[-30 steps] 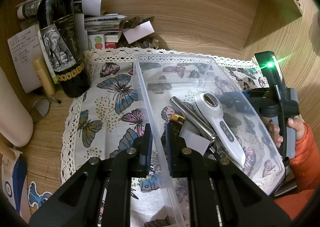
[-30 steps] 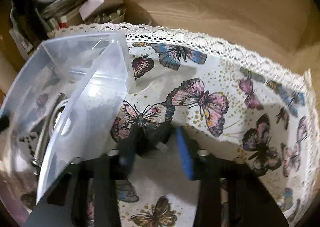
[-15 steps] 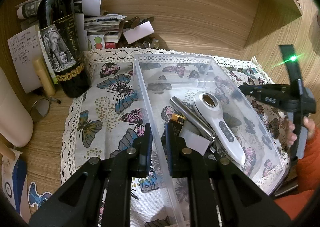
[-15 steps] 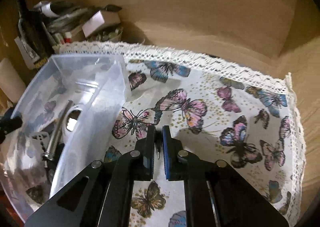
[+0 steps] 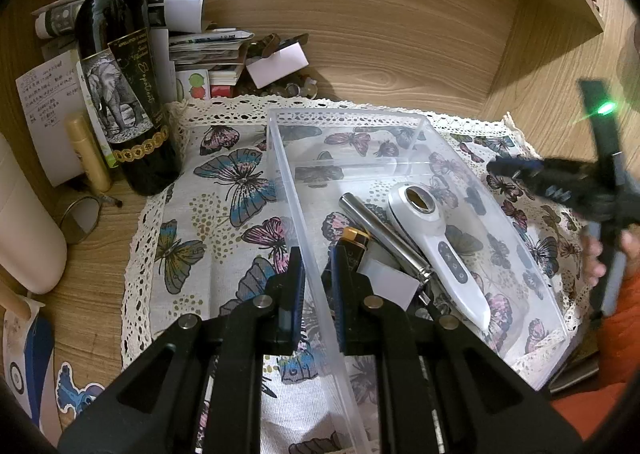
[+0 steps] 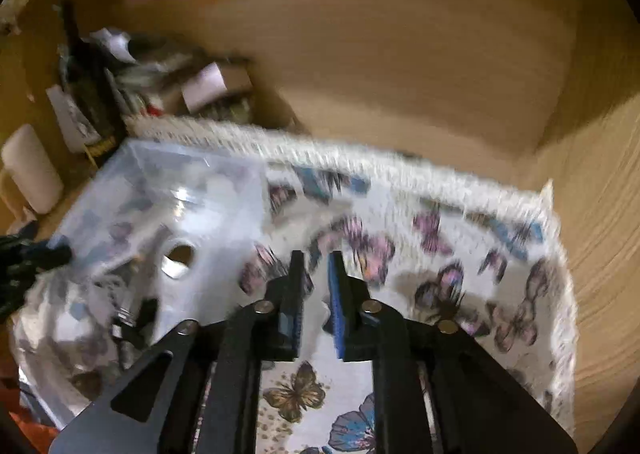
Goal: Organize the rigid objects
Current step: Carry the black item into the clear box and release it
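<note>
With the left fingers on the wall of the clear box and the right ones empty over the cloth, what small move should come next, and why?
Probably keep the left gripper clamped on the clear box wall and bring the right gripper, whose fingers are opening with nothing between them, to another loose item. The white handheld device and metal tube already lie inside, and the butterfly cloth nearby looks bare.

Wooden desk (image 5: 120, 230) under butterfly cloth (image 5: 224, 190), wine bottle (image 5: 120, 94), paper stack (image 5: 204, 50).
</note>
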`<state>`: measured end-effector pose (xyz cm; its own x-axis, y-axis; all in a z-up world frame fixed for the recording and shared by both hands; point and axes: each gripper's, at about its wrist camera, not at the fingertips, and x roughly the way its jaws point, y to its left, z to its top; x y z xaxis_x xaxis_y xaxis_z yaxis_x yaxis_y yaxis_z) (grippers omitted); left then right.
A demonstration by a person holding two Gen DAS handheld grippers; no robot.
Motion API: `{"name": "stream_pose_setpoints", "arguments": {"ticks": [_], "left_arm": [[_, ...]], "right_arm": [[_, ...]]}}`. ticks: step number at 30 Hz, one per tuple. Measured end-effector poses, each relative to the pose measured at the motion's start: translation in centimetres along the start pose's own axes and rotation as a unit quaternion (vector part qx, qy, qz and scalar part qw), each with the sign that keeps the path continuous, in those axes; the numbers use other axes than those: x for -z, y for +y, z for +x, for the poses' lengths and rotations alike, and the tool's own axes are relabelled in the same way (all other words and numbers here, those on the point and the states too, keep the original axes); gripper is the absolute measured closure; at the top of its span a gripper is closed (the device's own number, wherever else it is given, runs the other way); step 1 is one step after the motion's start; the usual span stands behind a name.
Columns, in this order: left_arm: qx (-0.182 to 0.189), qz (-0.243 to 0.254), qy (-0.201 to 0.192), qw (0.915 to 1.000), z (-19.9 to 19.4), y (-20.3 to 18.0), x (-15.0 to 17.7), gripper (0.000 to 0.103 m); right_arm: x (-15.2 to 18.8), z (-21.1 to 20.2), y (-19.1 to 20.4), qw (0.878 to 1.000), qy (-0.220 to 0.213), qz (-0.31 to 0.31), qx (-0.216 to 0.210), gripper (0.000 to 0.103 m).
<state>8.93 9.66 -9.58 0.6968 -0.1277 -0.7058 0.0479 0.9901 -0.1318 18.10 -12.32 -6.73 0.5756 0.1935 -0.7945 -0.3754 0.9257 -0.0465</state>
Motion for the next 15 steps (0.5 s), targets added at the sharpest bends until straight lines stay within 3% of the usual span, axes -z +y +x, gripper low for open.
{"name": "stream_pose_setpoints", "arguments": {"ticks": [3,7,8,11,15], "left_arm": [[0.0,0.0,0.0,1.0,-0.1,0.0,0.0,0.091],[0.0,0.0,0.0,1.0,-0.1,0.0,0.0,0.091],[0.0,0.0,0.0,1.0,-0.1,0.0,0.0,0.091],[-0.001,0.0,-0.001,1.0,-0.1,0.0,0.0,0.091],[0.0,0.0,0.0,1.0,-0.1,0.0,0.0,0.091]], "right_arm": [[1.1,2.9,-1.3,0.999,0.048,0.026,0.006,0.073],[2.3,5.6,-2.2,0.995,0.089,0.042,0.001,0.071],[2.5,5.7,-2.2,0.996,0.078,0.038,0.002,0.071],[2.3,5.6,-2.0,0.996,0.078,0.031,-0.001,0.085],[2.2,5.1,-1.9,0.997,0.071,0.034,-0.004,0.085]]}}
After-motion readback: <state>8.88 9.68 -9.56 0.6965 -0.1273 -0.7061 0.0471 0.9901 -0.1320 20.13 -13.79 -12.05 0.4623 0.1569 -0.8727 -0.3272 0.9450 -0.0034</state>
